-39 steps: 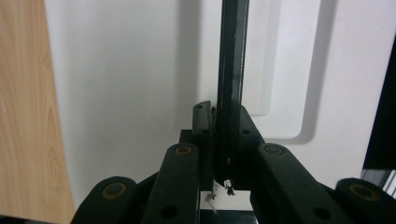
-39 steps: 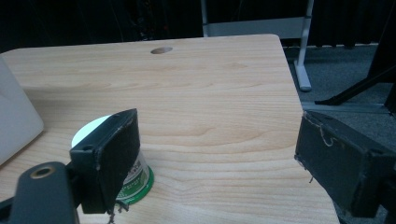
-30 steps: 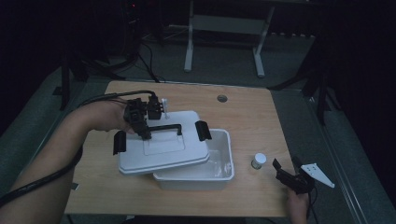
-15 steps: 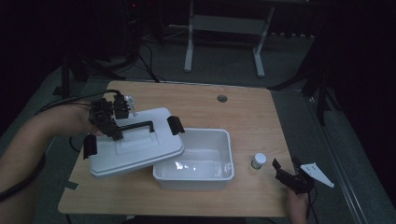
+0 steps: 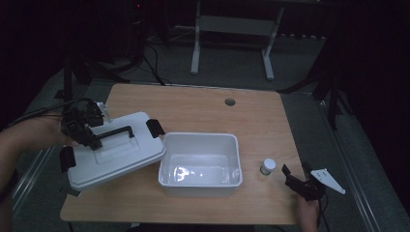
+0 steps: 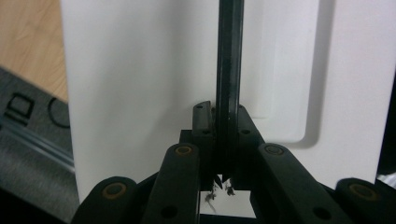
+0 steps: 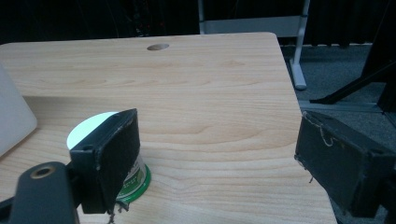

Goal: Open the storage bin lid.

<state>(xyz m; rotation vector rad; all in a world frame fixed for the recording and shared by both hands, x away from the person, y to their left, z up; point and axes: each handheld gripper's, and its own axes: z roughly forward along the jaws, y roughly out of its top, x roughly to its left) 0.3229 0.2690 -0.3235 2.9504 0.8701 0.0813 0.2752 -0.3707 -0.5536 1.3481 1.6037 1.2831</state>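
Over the table (image 5: 203,106), lid (image 5: 113,157) tilts toward tub (image 5: 200,164).

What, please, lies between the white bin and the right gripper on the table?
A small white-capped jar stands between bin and right gripper, as the high view shows.

The open white bin (image 5: 200,162) is left uncovered from above, its mouth clear. Its left flank is crowded by the tilted lid (image 5: 113,154), carried by the left gripper (image 5: 89,133). Bare tabletop (image 5: 217,116) is offered behind. A small white-capped jar (image 5: 267,166) stands between bin and right gripper (image 5: 295,176).
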